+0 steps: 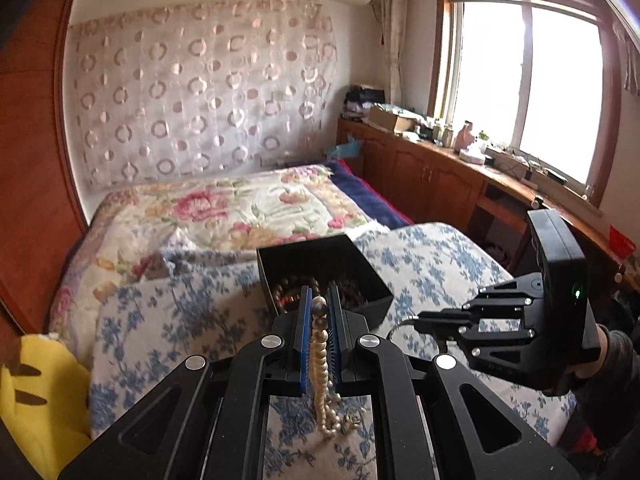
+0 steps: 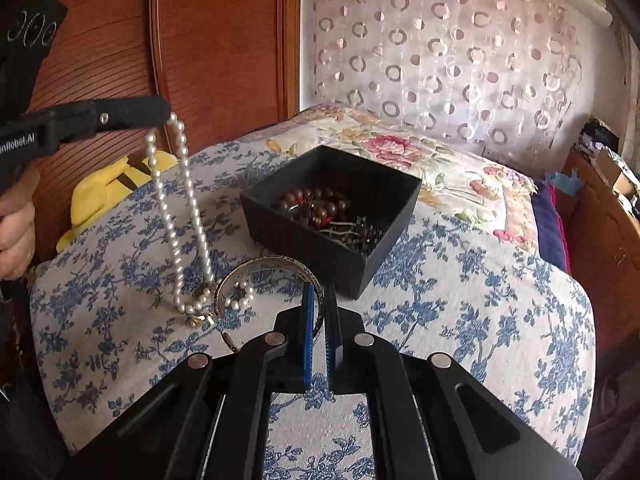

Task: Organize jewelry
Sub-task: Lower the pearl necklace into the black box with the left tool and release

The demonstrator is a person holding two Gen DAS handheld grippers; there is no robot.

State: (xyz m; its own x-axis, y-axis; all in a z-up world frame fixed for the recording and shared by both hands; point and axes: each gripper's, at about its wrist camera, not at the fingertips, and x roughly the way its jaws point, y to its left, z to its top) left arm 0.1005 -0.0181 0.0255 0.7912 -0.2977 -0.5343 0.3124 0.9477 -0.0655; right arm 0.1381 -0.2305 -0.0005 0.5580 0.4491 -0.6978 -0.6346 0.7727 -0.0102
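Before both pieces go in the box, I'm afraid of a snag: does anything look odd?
Yes. The pearl necklace, pinched by the left gripper, trails its lower end through the bangle held by the right gripper.

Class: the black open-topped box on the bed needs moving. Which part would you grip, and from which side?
Grip one thin upright wall of the black open-topped box, coming from above, one finger inside and one outside. The near corner wall is bare; the brown wooden bead bracelets lie low inside, so the rim looks free.
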